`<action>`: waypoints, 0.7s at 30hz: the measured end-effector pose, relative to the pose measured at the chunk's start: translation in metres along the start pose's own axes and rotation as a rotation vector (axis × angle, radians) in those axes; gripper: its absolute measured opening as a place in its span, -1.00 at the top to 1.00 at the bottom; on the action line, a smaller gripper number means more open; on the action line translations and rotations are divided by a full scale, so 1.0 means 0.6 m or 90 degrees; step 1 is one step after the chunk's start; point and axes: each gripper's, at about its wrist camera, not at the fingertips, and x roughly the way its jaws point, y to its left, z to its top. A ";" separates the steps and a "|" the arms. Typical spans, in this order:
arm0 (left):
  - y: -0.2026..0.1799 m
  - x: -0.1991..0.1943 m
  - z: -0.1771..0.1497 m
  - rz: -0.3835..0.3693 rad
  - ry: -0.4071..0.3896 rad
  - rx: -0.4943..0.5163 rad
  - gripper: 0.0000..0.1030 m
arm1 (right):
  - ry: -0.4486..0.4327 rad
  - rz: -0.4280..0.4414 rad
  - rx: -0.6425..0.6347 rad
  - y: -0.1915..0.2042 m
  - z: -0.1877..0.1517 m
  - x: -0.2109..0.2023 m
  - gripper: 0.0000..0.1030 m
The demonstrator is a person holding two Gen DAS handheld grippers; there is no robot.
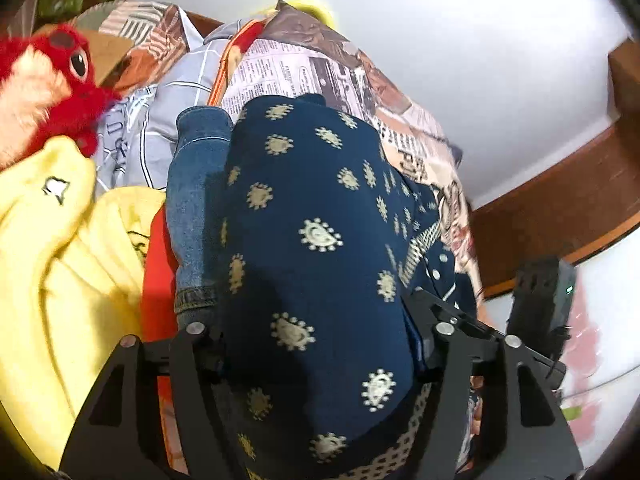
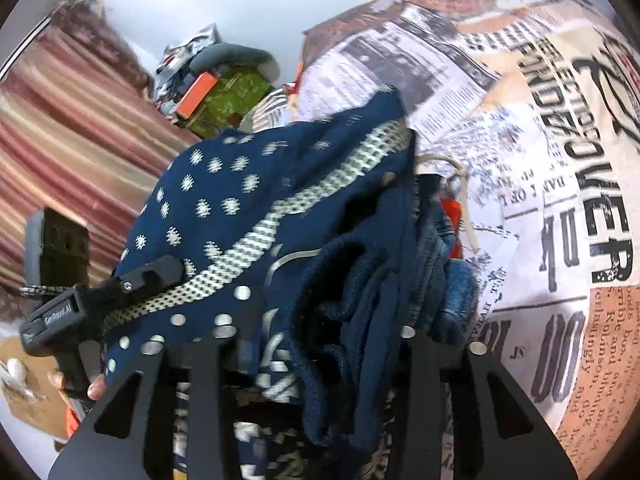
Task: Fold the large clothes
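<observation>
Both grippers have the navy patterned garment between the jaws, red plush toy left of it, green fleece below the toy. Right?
One error: the fleece below the red plush toy is yellow, not green, as the left wrist view shows. The rest stands: the navy patterned garment lies between the jaws of the left gripper and of the right gripper, with the toy to its left.

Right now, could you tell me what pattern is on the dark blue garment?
Cream sun-like motifs on the navy garment, clearest in the left wrist view.
</observation>
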 end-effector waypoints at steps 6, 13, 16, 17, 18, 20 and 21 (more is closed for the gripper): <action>-0.037 -0.022 -0.018 0.084 -0.015 0.083 -0.40 | -0.006 -0.069 -0.044 0.006 -0.018 -0.049 -0.21; -0.082 -0.075 -0.078 0.150 -0.047 0.159 -0.58 | -0.020 -0.131 -0.053 -0.009 -0.049 -0.086 -0.24; -0.091 -0.097 -0.100 0.165 -0.053 0.171 -0.58 | -0.032 -0.138 -0.037 -0.009 -0.059 -0.115 -0.24; -0.094 -0.107 -0.108 0.173 -0.057 0.176 -0.58 | -0.037 -0.142 -0.040 -0.005 -0.062 -0.125 -0.24; -0.099 -0.118 -0.116 0.183 -0.062 0.181 -0.57 | -0.042 -0.143 -0.044 -0.001 -0.063 -0.133 -0.24; -0.112 -0.139 -0.128 0.198 -0.074 0.192 -0.57 | -0.058 -0.144 -0.056 0.016 -0.069 -0.156 -0.24; -0.116 -0.147 -0.133 0.199 -0.080 0.196 -0.57 | -0.066 -0.145 -0.063 0.024 -0.072 -0.165 -0.24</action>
